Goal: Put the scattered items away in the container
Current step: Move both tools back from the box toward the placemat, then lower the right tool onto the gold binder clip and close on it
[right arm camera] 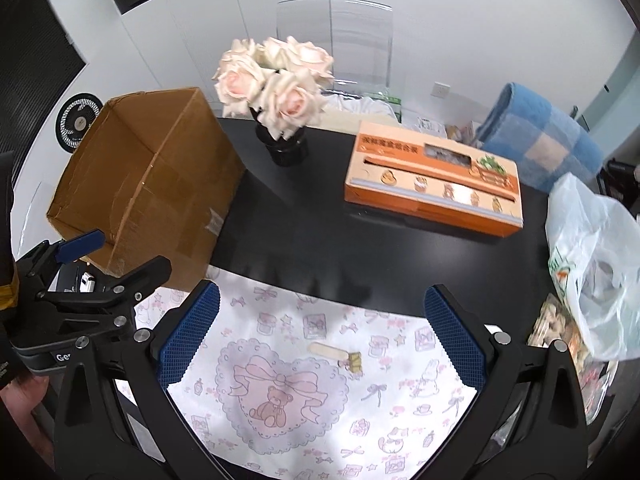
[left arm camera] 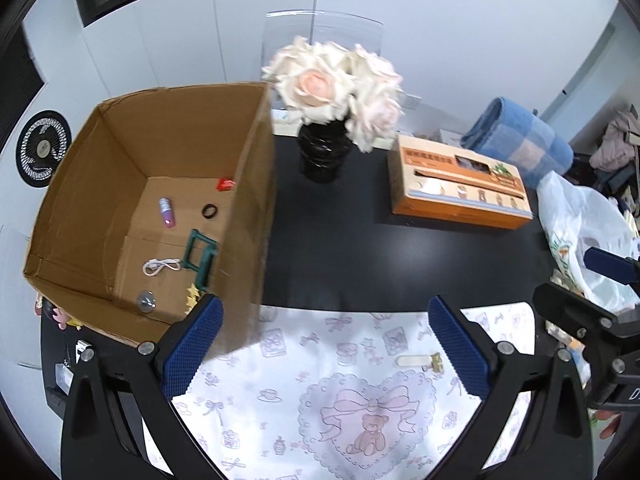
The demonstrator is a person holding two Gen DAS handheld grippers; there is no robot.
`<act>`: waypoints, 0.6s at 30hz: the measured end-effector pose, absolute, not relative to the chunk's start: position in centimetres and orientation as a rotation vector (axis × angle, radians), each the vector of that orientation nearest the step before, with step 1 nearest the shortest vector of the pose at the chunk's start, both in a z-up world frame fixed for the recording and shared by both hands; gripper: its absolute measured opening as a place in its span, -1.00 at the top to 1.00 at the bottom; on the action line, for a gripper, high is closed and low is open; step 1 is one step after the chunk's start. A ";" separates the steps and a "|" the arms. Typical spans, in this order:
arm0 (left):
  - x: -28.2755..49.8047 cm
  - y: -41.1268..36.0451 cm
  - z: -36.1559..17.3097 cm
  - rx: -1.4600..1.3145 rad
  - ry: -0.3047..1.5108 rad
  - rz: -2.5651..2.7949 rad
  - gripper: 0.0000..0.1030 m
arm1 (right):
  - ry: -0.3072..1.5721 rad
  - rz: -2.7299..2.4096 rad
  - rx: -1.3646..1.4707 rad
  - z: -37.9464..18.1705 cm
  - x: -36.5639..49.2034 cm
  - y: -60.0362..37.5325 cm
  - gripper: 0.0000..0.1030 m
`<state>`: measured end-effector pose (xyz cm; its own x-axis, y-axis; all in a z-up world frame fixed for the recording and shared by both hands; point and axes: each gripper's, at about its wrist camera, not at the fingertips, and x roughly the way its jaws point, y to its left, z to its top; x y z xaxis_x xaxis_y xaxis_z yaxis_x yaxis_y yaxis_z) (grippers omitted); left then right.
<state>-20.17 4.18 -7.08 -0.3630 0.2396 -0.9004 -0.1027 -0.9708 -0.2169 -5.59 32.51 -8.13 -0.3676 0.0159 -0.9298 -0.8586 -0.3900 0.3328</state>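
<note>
Here, from the left wrist, the left gripper (left arm camera: pixel 326 344) stands wide and empty over the printed cloth (left arm camera: pixel 280 392); the cardboard box (left arm camera: pixel 80 200) to its left already holds several small items. A small stick-shaped clip (left arm camera: pixel 420 360) lies just inside its right finger. From the right wrist, the right gripper (right arm camera: pixel 322 334), also spread wide, frames that clip (right arm camera: pixel 338 355) almost centrally, long axis roughly crosswise; the right seems better placed.
</note>
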 end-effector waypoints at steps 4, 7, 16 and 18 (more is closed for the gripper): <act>-19.3 5.8 -7.6 -1.641 -0.160 2.401 -0.98 | 1.210 1.800 -1.228 -8.8 -4.1 31.4 -1.00; -18.5 7.1 -8.3 -1.654 -0.133 2.374 -0.98 | 1.220 1.787 -1.237 -9.5 -2.9 30.5 -1.00; -16.1 10.1 -11.6 -1.706 -0.058 2.284 -0.98 | 1.296 1.729 -1.265 -12.9 0.0 27.6 -1.00; -15.6 10.6 -12.5 -1.715 -0.052 2.265 -0.98 | 1.322 1.720 -1.279 -13.9 0.4 26.8 -1.00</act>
